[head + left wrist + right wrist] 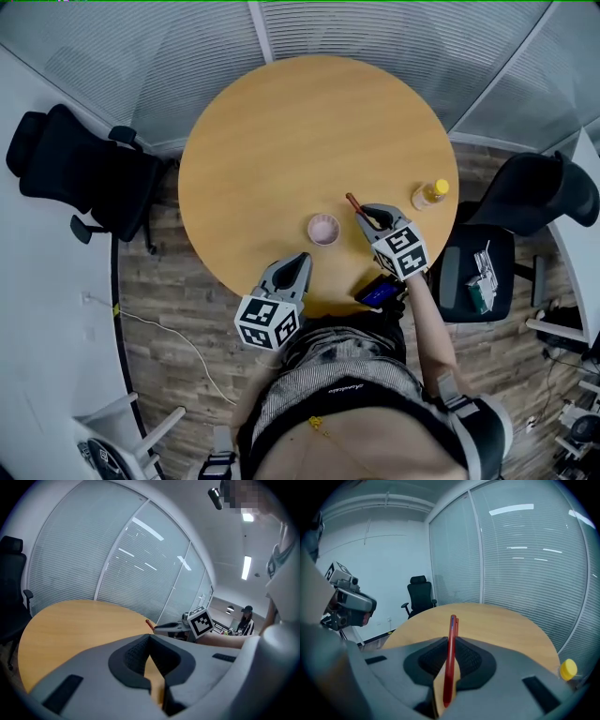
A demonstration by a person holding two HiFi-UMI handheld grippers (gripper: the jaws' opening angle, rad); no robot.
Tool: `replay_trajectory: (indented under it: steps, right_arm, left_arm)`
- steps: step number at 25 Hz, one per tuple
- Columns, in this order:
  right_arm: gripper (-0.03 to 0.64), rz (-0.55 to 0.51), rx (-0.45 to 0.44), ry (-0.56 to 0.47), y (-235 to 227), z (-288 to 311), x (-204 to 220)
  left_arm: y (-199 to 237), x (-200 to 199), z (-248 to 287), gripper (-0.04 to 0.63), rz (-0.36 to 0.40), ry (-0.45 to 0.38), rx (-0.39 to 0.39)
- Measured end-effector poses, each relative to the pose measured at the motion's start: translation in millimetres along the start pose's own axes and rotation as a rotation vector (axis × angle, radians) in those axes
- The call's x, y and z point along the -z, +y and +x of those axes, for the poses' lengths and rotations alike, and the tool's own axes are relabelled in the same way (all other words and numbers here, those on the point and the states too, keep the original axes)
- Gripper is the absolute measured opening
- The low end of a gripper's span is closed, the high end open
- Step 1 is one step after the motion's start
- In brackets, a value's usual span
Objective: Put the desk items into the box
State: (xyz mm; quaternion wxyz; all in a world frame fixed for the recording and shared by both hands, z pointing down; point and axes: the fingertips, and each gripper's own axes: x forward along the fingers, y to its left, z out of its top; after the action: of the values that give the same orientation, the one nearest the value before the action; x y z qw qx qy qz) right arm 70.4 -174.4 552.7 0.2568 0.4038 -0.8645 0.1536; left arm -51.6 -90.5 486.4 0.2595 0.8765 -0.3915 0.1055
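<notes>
pen (452, 623): slim, glossy red | pinched in right gripper (450, 643) jaws

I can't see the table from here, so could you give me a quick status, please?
Right gripper shut on red pen, above table. Left gripper shut, empty. Pink container between the grippers, nothing blocking it.

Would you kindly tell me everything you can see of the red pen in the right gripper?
The red pen is slim and glossy, plastic by its look, with a clip-like strip near its far end. It is clamped between the dark ribbed pads of the right gripper. Its far end sticks out beyond the jaws, over the round wooden table. Nothing else visibly touches it.
</notes>
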Motion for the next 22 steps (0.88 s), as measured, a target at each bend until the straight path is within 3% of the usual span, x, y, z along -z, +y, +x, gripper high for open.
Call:
replay_trajectory:
  steps: [22]
  right_arm:
    - [0.060,-0.038,-0.079,-0.271,45.6,-47.7,-60.8]
  left_arm:
    - [-15.5,0.6,4.6,-0.003,0.016,0.004,0.030]
